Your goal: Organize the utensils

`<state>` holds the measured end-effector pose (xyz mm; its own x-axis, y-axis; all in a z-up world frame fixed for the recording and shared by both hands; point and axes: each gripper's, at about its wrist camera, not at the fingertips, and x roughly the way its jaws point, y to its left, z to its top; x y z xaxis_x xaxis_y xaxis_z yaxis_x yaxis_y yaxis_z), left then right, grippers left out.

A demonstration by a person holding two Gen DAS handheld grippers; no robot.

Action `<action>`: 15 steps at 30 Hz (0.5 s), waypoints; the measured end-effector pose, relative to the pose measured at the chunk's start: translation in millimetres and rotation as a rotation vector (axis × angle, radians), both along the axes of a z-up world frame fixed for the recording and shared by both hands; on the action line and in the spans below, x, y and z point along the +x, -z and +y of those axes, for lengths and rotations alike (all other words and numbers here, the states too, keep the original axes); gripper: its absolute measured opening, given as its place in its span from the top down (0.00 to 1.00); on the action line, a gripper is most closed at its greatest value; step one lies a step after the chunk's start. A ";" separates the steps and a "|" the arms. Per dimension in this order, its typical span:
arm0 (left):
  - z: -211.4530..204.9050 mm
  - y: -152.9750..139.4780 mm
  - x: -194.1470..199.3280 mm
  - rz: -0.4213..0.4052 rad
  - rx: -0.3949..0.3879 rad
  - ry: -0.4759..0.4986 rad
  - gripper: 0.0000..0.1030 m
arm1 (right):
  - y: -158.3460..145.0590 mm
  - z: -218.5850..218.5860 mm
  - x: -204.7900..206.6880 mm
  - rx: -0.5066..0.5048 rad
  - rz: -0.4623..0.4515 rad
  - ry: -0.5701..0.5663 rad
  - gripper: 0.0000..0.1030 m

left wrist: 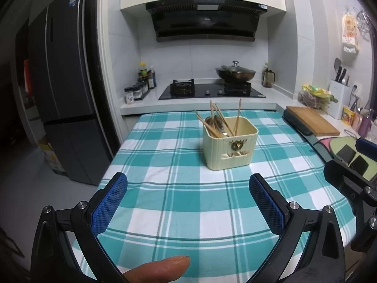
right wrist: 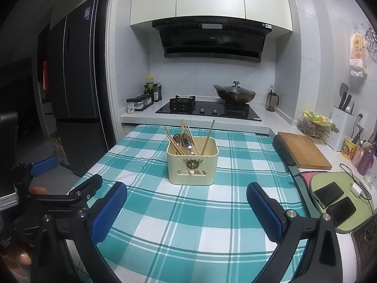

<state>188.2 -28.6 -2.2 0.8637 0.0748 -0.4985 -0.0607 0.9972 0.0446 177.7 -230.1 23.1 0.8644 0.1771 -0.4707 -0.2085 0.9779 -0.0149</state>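
Left wrist view. Holder (left wrist: 230, 145), cream and ribbed, stands upright on the checked cloth (left wrist: 179, 212) and serves as your landmark here. Chopsticks (left wrist: 215, 123) lean out of its top at mixed angles, and spoons (left wrist: 215, 123) rest inside among them, bowls up. Your left gripper (left wrist: 188, 208) hovers on the near side of the holder, well apart from it, jaws spread wide with nothing between the blue pads (left wrist: 108, 208). A fingertip (left wrist: 162, 268) shows at the bottom edge, nearer you than the gripper. Part of your right gripper (left wrist: 353, 184) enters to the right of the holder. Beyond the holder sit the hob (left wrist: 212, 92) and a lidded wok (left wrist: 235, 73); to its right lies a wooden cutting board (left wrist: 312, 120).

Right wrist view. The holder (right wrist: 192, 164) again stands upright on the cloth (right wrist: 188, 224), chopsticks (right wrist: 208, 138) and spoons (right wrist: 183, 142) inside it. Your right gripper (right wrist: 187, 212) is on the near side of the holder, apart from it, jaws released and empty. Your left gripper (right wrist: 70, 193) appears to the left of the holder, held by a hand (right wrist: 38, 190) of which little shows. To the right of the holder, past the cloth's edge, two phones (right wrist: 334, 200) lie on a green mat (right wrist: 362, 188); the cutting board (right wrist: 304, 152) lies farther back on that side.
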 end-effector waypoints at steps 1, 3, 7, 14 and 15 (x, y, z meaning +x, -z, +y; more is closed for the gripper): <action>0.1 -0.2 -0.5 0.000 -0.001 0.000 0.00 | 0.1 0.3 0.0 0.000 0.001 0.000 0.00; 0.2 -0.5 -0.4 -0.001 -0.001 0.001 0.00 | -0.6 0.5 -1.3 0.001 0.001 -0.002 0.00; -0.7 -2.7 -1.3 -0.004 -0.002 0.003 0.00 | -1.2 0.4 -1.7 0.001 -0.001 0.000 0.00; -1.6 -4.6 -1.8 -0.006 -0.001 0.005 0.00 | -2.5 -1.3 -2.4 -0.001 -0.002 0.011 0.00; -1.8 -5.4 -1.9 -0.007 -0.001 0.006 0.00 | -2.7 -1.6 -2.5 0.000 -0.002 0.011 0.00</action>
